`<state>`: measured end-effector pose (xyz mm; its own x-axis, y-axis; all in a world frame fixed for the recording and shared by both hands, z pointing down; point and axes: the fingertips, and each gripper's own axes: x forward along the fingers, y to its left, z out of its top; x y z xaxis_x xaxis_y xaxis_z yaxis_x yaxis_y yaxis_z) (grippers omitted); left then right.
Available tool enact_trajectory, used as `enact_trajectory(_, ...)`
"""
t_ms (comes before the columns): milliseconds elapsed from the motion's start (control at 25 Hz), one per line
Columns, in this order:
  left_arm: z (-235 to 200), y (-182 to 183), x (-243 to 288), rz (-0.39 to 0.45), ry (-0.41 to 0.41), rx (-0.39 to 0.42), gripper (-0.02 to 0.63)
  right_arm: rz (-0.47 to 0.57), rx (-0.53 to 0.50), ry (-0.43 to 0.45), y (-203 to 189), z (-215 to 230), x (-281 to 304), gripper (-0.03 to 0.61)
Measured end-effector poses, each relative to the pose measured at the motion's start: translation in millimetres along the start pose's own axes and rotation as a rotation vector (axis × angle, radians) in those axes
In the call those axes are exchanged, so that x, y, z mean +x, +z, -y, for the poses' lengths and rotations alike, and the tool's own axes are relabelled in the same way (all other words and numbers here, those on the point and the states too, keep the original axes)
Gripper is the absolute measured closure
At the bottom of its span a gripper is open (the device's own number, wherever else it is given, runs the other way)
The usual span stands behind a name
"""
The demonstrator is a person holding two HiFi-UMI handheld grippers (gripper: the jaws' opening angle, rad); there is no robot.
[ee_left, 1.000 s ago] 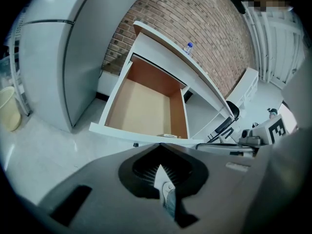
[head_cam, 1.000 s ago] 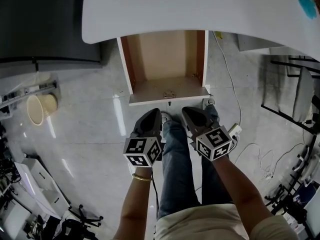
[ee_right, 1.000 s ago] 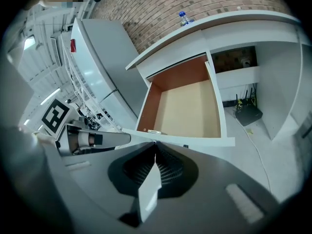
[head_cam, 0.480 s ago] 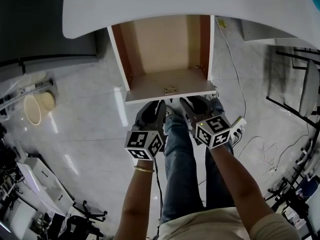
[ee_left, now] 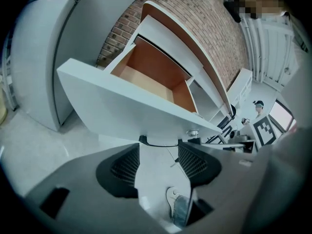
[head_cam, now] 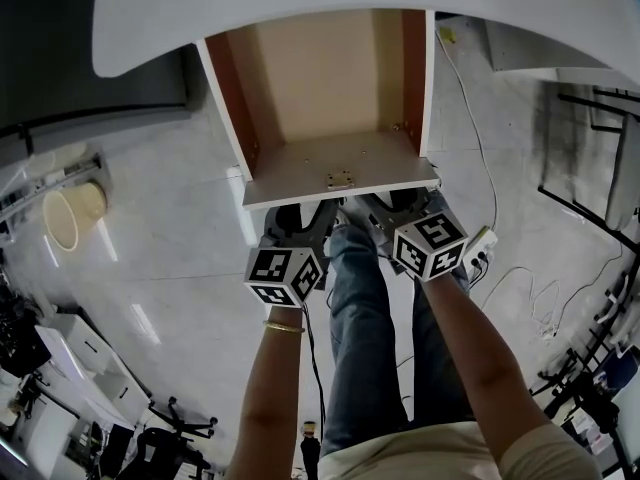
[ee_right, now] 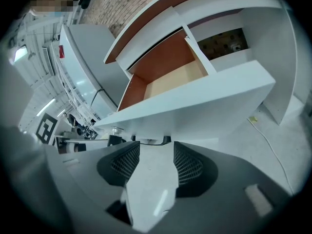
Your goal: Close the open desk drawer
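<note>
At left, left gripper sat just below the drawer front, at its lower edge. Jaws had just been opening, now wide apart, gripping nothing. Dark pull handle lay just past the tips. Desk drawer stood pulled far out from under the white desktop. Right gripper sat beside the left at the same edge, jaws also just opened wide, empty.

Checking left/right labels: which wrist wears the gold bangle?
The left wrist: the bangle sits just behind the left gripper. The right wrist is bare.
</note>
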<state>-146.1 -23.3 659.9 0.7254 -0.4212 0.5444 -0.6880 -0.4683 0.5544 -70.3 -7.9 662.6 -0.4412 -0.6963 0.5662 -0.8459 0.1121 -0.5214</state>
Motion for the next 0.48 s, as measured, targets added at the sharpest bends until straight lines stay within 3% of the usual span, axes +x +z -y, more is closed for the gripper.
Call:
enact_trajectory(240,-9.6,2.4,14.2,0.021,-0.010,0.006,0.327,-0.013,-0.024,0.016,-6.9,4.7,13.8,0.350)
enact_trajectory(480,-11.7,3.2,27.2,0.027,-0.024,0.020,0.319,-0.003,-0.032,0.025,-4.5,9.3,23.7,0.341)
